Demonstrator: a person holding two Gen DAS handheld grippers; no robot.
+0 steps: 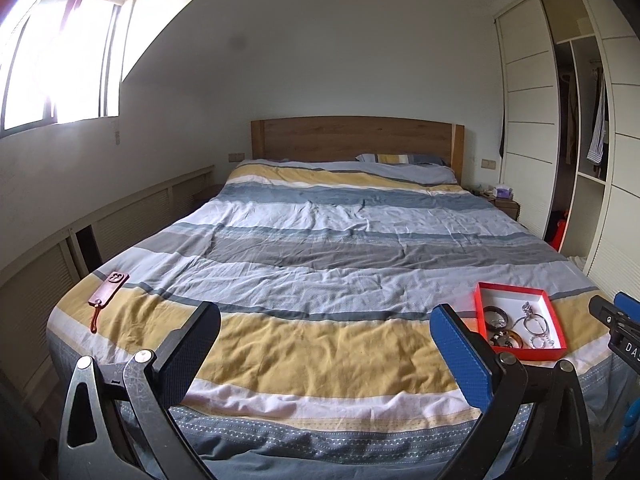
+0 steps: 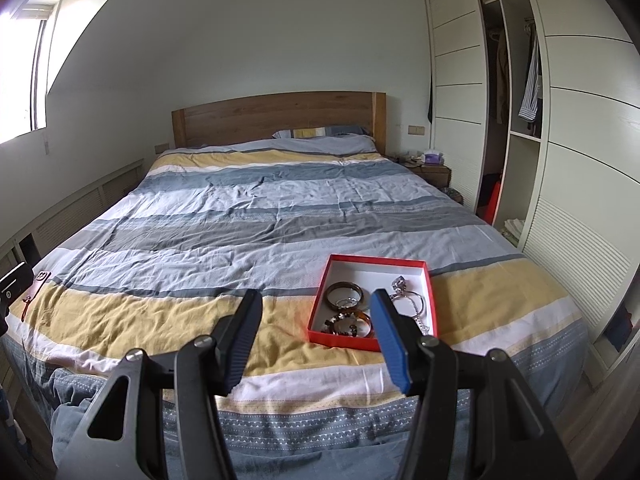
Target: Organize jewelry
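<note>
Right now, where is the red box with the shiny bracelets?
The red box sits on the yellow stripe near the foot of the bed, on the wardrobe side, just ahead of the open right gripper.

Bedroom. A double bed (image 1: 320, 240) fills the middle, covered by a duvet striped in grey, blue, white and yellow. A wooden headboard (image 1: 356, 138) stands against the plain white far wall (image 1: 320, 60), with a pillow (image 1: 404, 159) just in front. A window (image 1: 60, 60) at far left admits bright daylight. Louvred panels (image 1: 132, 220) line the left wall. A white wardrobe (image 2: 576, 120) with open shelving occupies the right side. A nightstand (image 2: 432, 172) stands between bed and wardrobe.
</note>
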